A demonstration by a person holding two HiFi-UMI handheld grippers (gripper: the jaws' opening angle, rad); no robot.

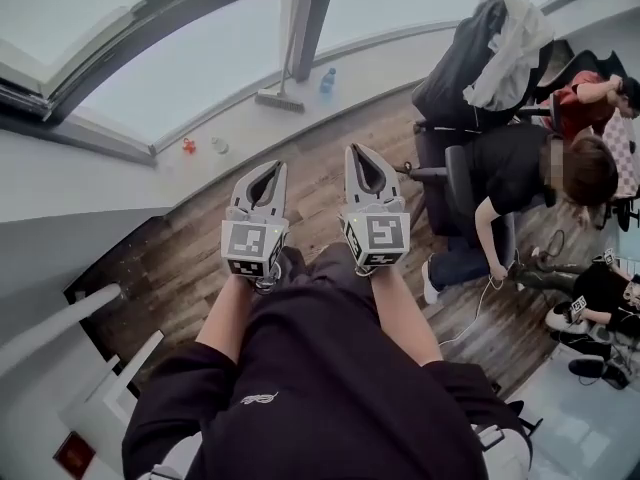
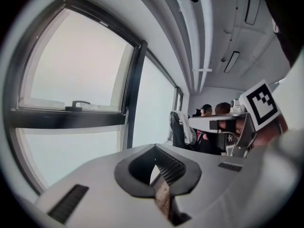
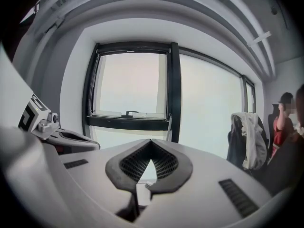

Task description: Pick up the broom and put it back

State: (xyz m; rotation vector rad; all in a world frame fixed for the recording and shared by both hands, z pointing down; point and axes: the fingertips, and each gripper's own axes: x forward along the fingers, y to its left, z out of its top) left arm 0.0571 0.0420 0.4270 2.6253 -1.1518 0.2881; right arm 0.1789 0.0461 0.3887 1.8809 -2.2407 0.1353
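The left gripper point(image 2: 154, 147) has its jaws closed tip to tip with nothing between them. Only a sliver of background shows through the hollow behind the pads. The right gripper point(image 3: 151, 141) is closed the same way and is also empty. In the head view both are held out side by side over the floor point(image 1: 190, 258), the left gripper point(image 1: 270, 166) at 9 o'clock of the right gripper point(image 1: 360, 149), near each other but apart. Both point toward the window point(image 1: 180, 63).

The broom point(image 1: 280, 99) is at 12 o'clock of the left gripper, well apart from both. Its head rests on the pale sill point(image 1: 240, 123) and its handle leans up against the dark window post. A bottle point(image 1: 327, 80) stands on the sill just beside the broom head, at its 2 o'clock. Two small things, one red and one white, lie on the sill at 10 o'clock of the left gripper.

A chair point(image 1: 455, 78) draped with clothes stands at 2 o'clock of the right gripper. People point(image 1: 520, 183) sit beyond it at 3 o'clock.
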